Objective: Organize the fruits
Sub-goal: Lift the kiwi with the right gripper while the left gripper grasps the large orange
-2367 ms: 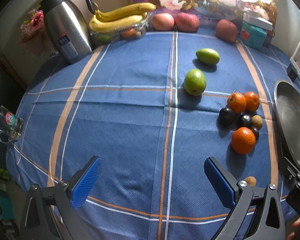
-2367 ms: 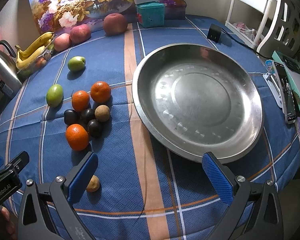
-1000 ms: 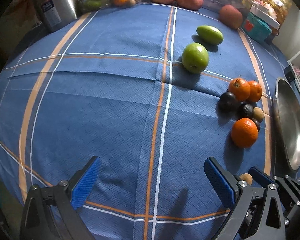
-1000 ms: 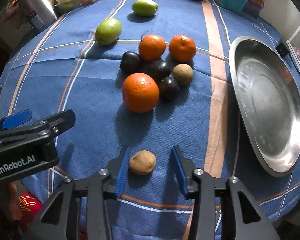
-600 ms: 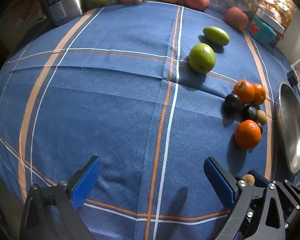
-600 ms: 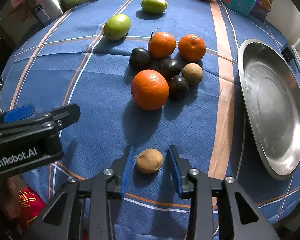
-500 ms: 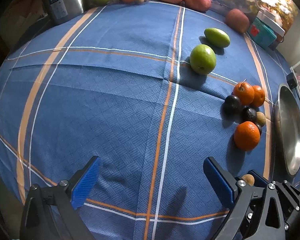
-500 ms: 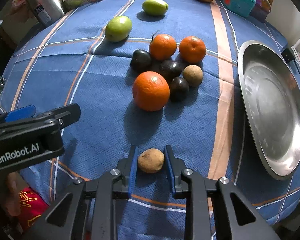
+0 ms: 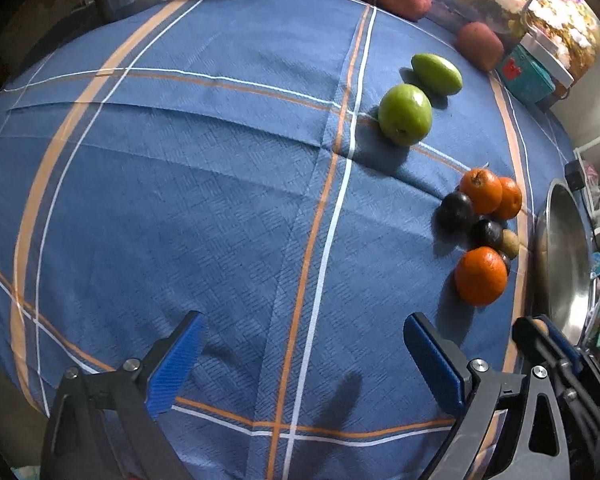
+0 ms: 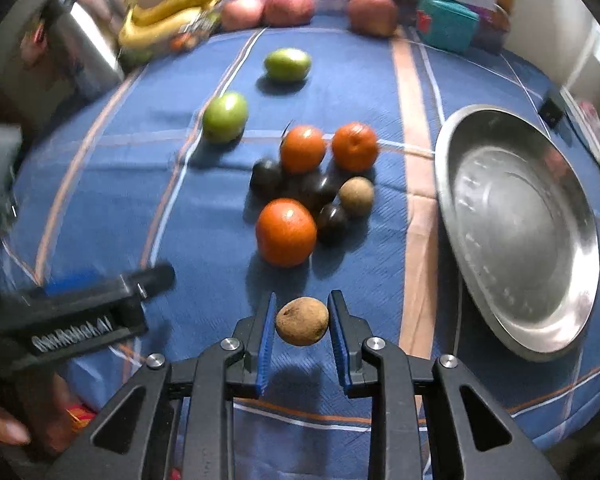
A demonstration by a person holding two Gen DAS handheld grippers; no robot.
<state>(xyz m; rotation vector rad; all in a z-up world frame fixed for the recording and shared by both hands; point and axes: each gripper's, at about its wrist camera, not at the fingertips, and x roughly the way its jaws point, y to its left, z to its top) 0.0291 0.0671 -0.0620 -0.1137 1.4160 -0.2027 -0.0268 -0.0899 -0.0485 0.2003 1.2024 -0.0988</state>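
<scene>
My right gripper (image 10: pixel 302 322) is shut on a small brown fruit (image 10: pixel 302 321) and holds it lifted above the blue cloth, its shadow below. Ahead lie a big orange (image 10: pixel 286 232), two smaller oranges (image 10: pixel 302 149), several dark plums (image 10: pixel 332 218), a second brown fruit (image 10: pixel 356 196) and two green fruits (image 10: pixel 225 117). The steel pan (image 10: pixel 520 220) lies to the right. My left gripper (image 9: pixel 300 344) is open and empty over bare cloth; the oranges (image 9: pixel 480 276) and pan (image 9: pixel 564 264) are to its right.
Bananas (image 10: pixel 172 8), red apples (image 10: pixel 288 8), a teal box (image 10: pixel 446 26) and a steel kettle (image 10: pixel 84 52) stand at the table's far edge. A flower picture leans behind them. The left gripper's body (image 10: pixel 72 316) sits low left in the right wrist view.
My right gripper closed on the small brown fruit and lifted it off the cloth. My left gripper stayed open and shifted only slightly.
</scene>
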